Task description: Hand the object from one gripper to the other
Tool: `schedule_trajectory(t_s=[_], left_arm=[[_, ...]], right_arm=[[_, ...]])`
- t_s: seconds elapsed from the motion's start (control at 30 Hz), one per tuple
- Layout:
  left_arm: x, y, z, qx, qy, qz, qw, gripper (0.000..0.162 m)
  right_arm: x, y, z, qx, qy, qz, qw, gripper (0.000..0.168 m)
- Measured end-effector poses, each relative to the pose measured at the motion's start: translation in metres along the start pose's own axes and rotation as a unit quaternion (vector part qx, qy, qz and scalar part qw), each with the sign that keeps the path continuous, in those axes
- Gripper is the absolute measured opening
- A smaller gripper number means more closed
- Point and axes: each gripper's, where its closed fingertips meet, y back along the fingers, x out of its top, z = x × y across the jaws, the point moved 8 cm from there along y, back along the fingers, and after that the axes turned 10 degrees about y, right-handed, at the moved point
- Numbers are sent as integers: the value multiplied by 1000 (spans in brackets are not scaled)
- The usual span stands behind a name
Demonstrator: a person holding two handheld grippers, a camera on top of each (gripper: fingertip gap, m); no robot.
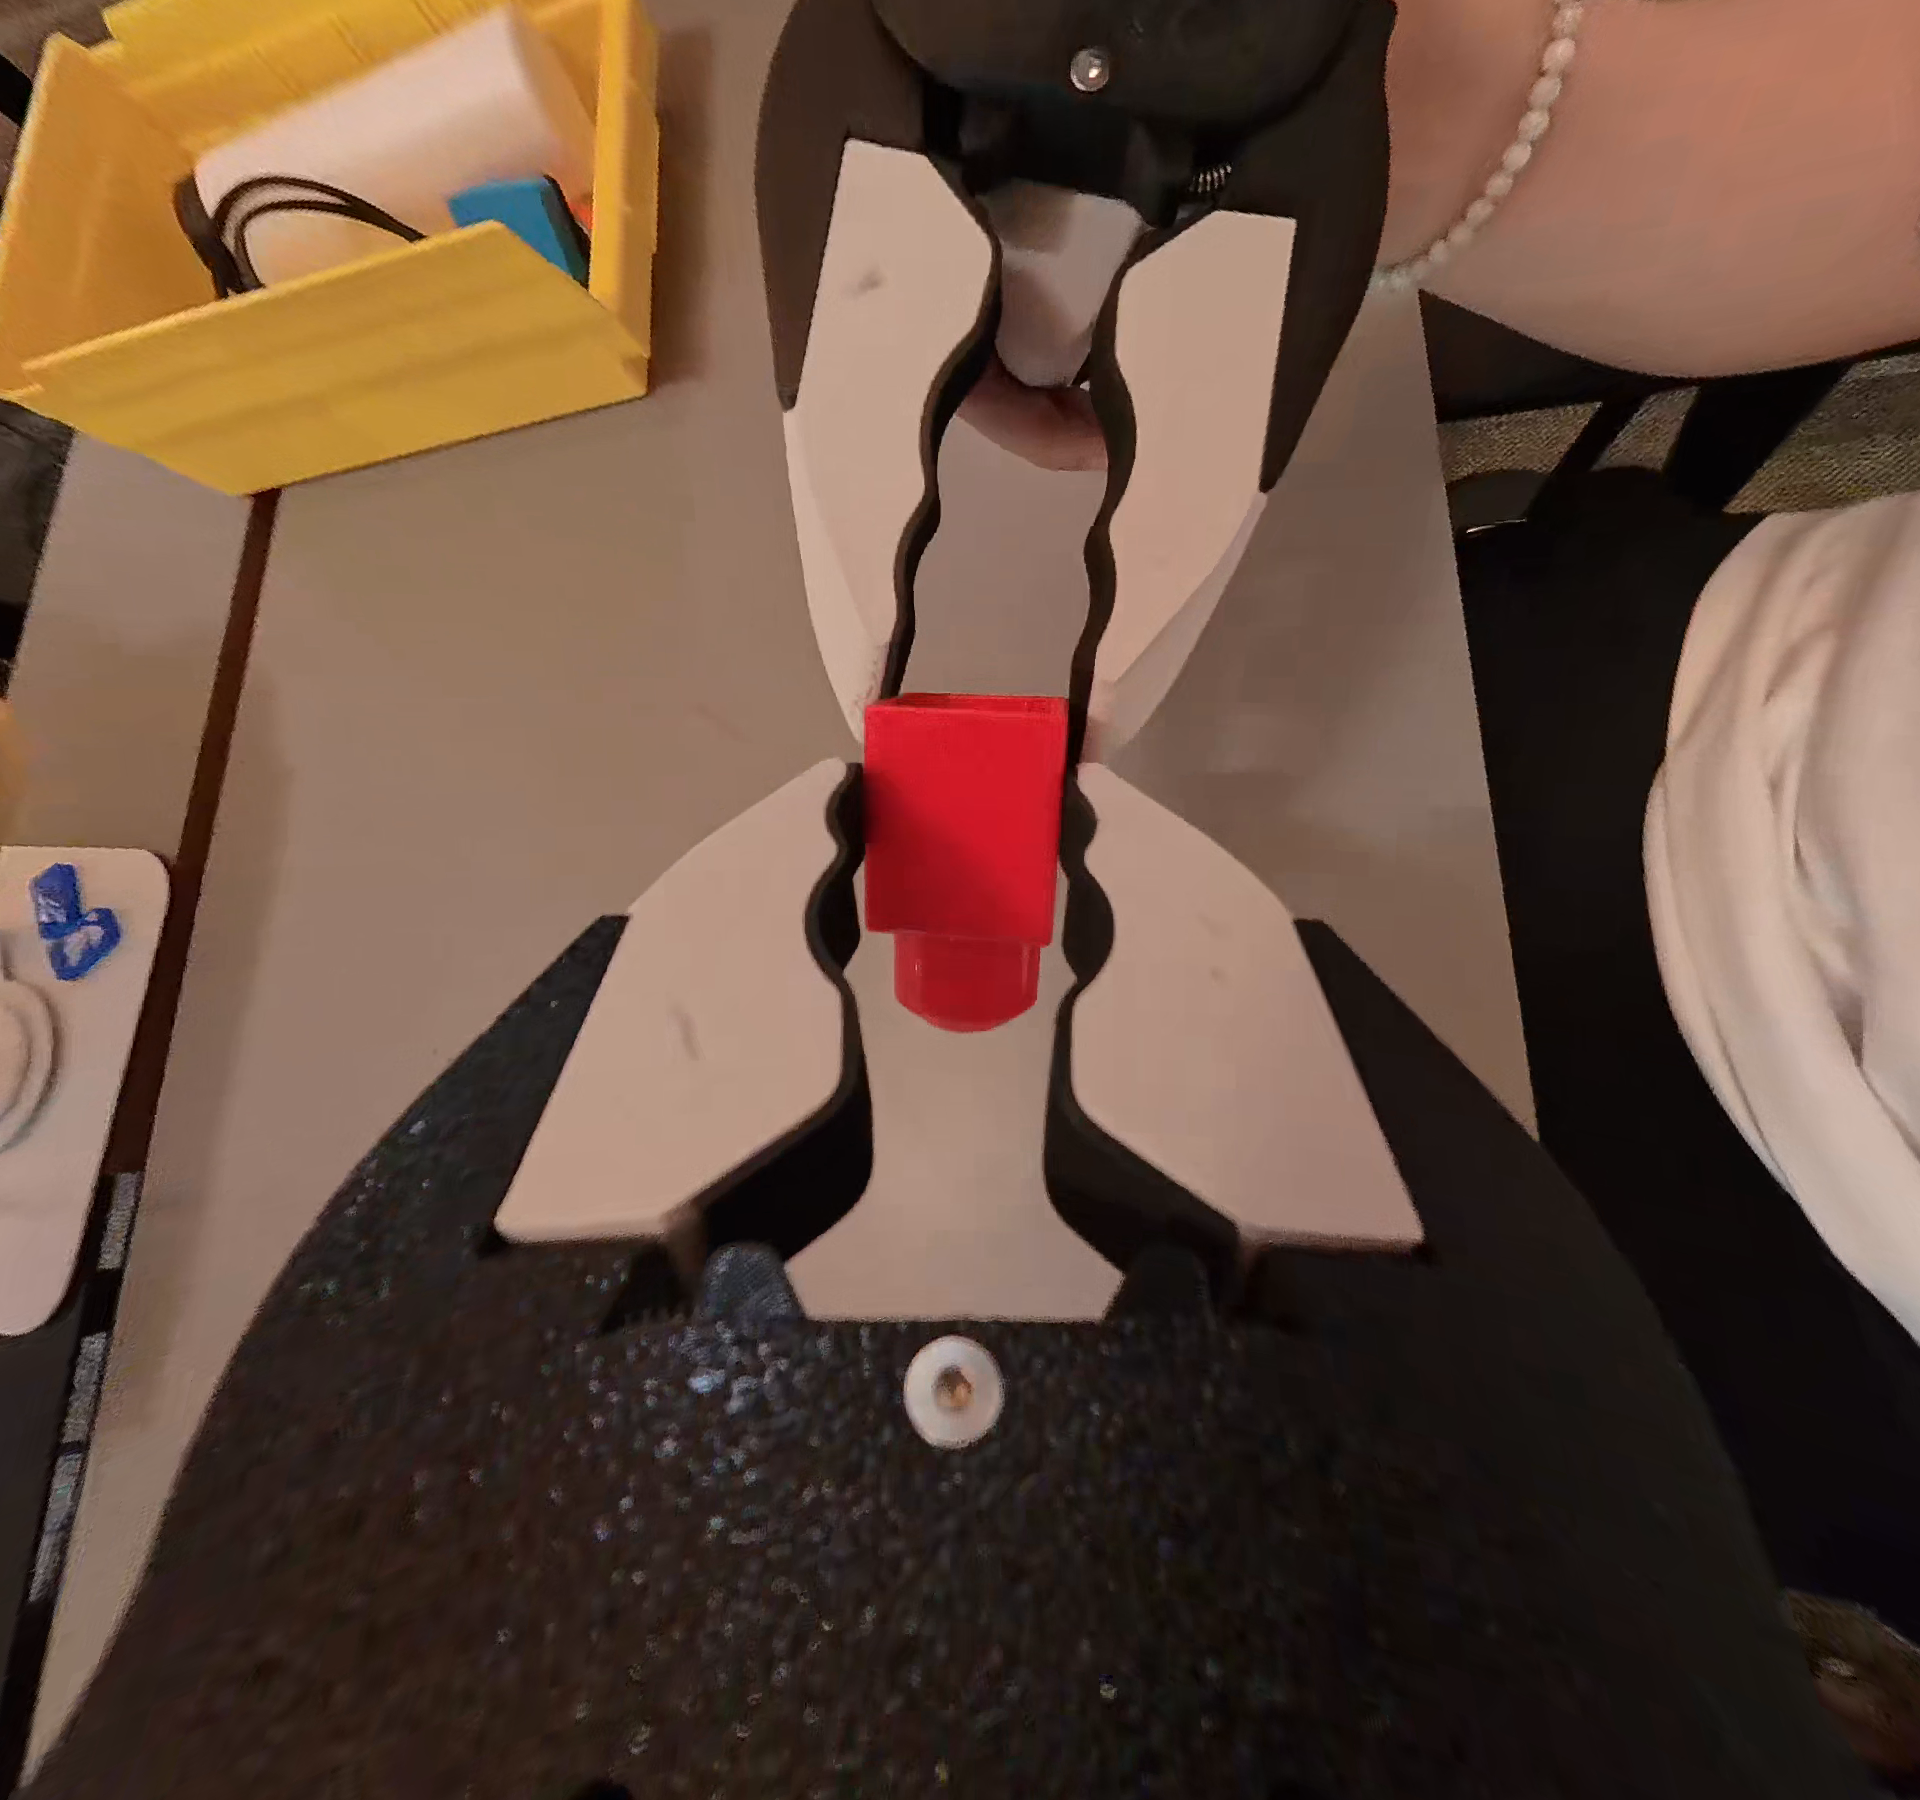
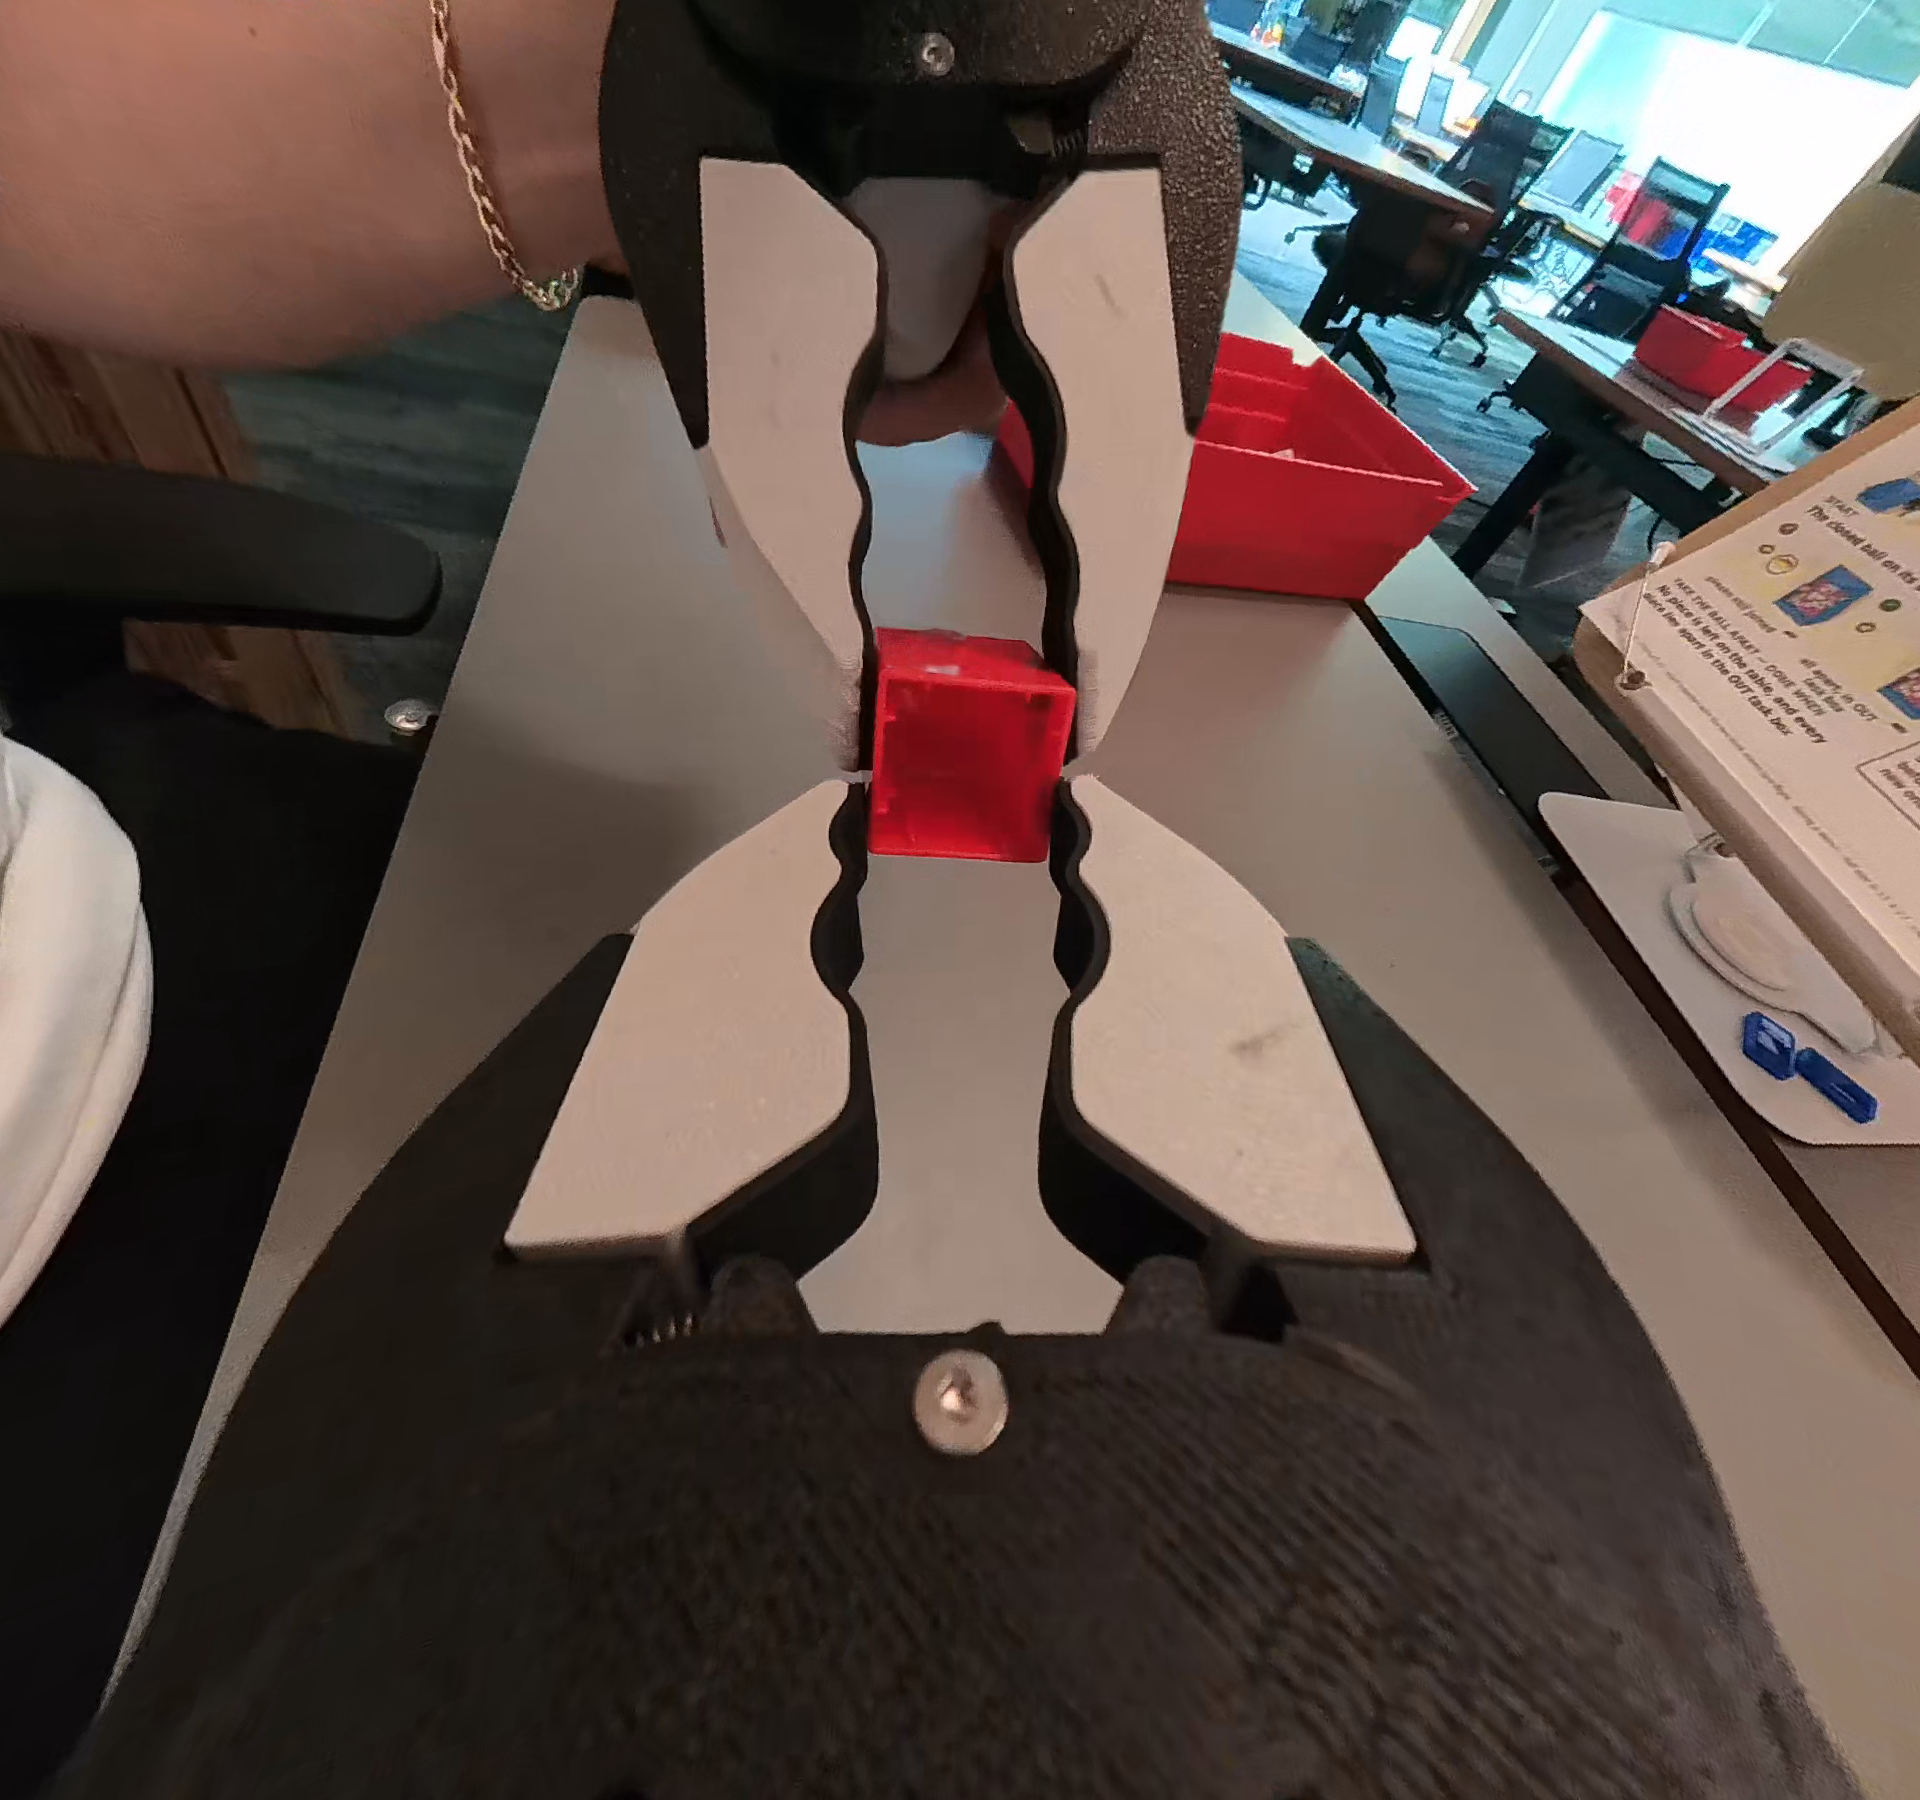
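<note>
- Far left, left wrist view: a yellow bin sits on the grey table, holding a white block, black cable and a blue item. Small blue pieces lie on a white card at the table's left edge. None of these touch the work.
- Centre, left wrist view: the left gripper has its jaws closed on the red block, pads pressed against both side faces. The block is held in the air above the table, its round stub pointing back toward this gripper's body and its hollow square end facing away.
- Centre, right wrist view: the right gripper meets the same red block from the opposite side. Its jaws flank the block's open end and appear to touch both faces; whether they grip firmly or merely rest there, I cannot tell.
- The two sets of fingertips are almost tip to tip, so each pair holds only part of the block's length.
- Right side, right wrist view: a red bin stands behind the grippers; an instruction sheet on a stand is at the far right, well apart.
- Risk: if the left gripper lets go before the right has a firm hold, the block would drop to the table.
- Risk: the right gripper's short hold near the hollow end could let the block pivot or slip once it bears the load alone.
- Risk: pulling apart while both clamp could twist the block out of either grip.
</note>
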Motion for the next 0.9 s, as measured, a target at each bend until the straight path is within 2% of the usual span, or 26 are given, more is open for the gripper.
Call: schedule_trajectory(t_s=[0.17, 0.3, 0.37, 0.47, 0.57, 0.63, 0.73, 0.77, 0.8, 0.9], left_arm=[[-1, 2, -4, -10, 29, 30, 999, 35], [2, 13, -14, 9, 95, 154, 983, 35], [4, 21, -21, 7, 148, 256, 955, 35], [4, 25, -22, -35, 208, 403, 891, 35], [1, 21, -20, -66, 237, 493, 835, 35], [-1, 15, -17, -90, 246, 518, 814, 35], [-1, 7, -14, -98, 243, 521, 812, 35], [-1, 6, -13, -99, 240, 522, 812, 35], [0, 6, -12, -98, 234, 523, 814, 35], [-1, 6, -10, -89, 214, 502, 833, 35]], right_arm=[[0, 2, 4, -5, -16, 30, 999, 34], [4, 13, 15, -68, -50, 110, 990, 38], [4, 16, 18, -64, -83, 143, 984, 45], [6, 14, 23, -87, -118, 194, 970, 54], [12, 9, 25, -94, -165, 255, 948, 54], [13, 3, 22, -82, -177, 268, 943, 54], [15, -3, 18, -77, -165, 266, 947, 49], [16, -3, 18, -79, -159, 261, 949, 37], [16, -2, 18, -82, -153, 256, 951, 35], [16, 0, 19, -67, -145, 220, 962, 34]])
